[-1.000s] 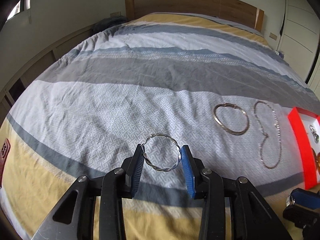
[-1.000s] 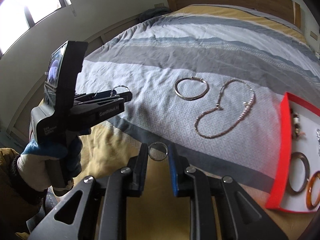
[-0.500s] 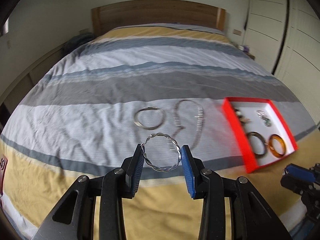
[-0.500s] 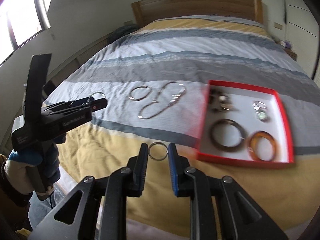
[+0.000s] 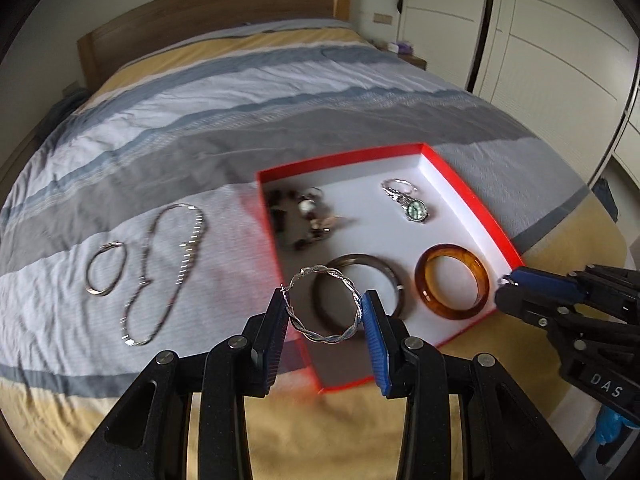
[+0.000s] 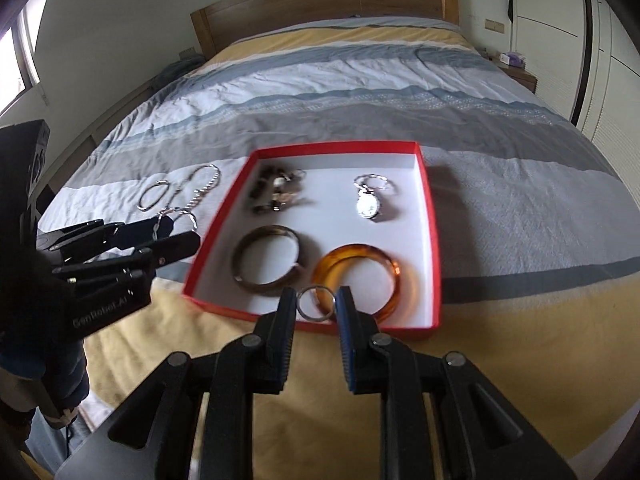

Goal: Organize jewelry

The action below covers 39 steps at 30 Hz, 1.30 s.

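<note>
My left gripper (image 5: 325, 307) is shut on a twisted silver bangle (image 5: 305, 327) and holds it above the near left corner of the red box (image 5: 472, 196). My right gripper (image 6: 316, 303) is shut on a small silver ring (image 6: 306, 312) above the box's near rim (image 6: 435, 216). The box holds a dark bangle (image 6: 244, 276), an amber bangle (image 6: 390, 304), a watch (image 6: 368, 206) and a dark bead piece (image 6: 272, 192). A silver bangle (image 5: 93, 287) and a chain necklace (image 5: 188, 256) lie on the bed left of the box.
The striped bedspread (image 6: 400, 92) covers the bed, with a wooden headboard (image 6: 320, 4) behind. White wardrobe doors (image 5: 540, 32) stand on the right. A nightstand (image 6: 520, 74) sits by the headboard.
Both grippers have swung right and closer to the red box, which now fills the middle of both views. Each still holds its piece.
</note>
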Each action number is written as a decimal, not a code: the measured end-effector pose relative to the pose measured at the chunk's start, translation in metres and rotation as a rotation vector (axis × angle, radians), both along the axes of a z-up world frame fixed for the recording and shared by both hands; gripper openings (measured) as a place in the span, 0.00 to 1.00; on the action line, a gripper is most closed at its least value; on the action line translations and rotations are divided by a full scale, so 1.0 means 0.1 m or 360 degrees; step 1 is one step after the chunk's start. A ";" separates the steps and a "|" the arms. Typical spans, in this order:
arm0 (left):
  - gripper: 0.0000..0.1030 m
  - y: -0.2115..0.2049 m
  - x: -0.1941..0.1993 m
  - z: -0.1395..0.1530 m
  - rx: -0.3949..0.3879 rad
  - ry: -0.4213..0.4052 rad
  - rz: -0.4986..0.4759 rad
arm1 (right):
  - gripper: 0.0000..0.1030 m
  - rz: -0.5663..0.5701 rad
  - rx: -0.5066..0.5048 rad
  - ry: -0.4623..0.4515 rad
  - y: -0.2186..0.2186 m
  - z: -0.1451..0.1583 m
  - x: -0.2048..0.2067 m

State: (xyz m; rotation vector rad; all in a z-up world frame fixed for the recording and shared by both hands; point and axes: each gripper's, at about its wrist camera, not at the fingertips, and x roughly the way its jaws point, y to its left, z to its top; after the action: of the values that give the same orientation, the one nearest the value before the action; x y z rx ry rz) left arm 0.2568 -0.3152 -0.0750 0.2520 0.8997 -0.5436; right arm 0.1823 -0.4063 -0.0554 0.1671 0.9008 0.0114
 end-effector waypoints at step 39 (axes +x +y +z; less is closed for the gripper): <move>0.49 -0.32 0.13 -0.24 0.0069 0.0078 -0.0089 | 0.29 0.0321 -0.0240 0.0294 -0.23 -0.24 0.30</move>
State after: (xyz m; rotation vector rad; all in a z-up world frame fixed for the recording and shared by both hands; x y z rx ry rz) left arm 0.2700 -0.3469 -0.0993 0.3050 0.9550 -0.5845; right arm 0.2123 -0.4295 -0.0797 -0.0653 1.0957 0.1168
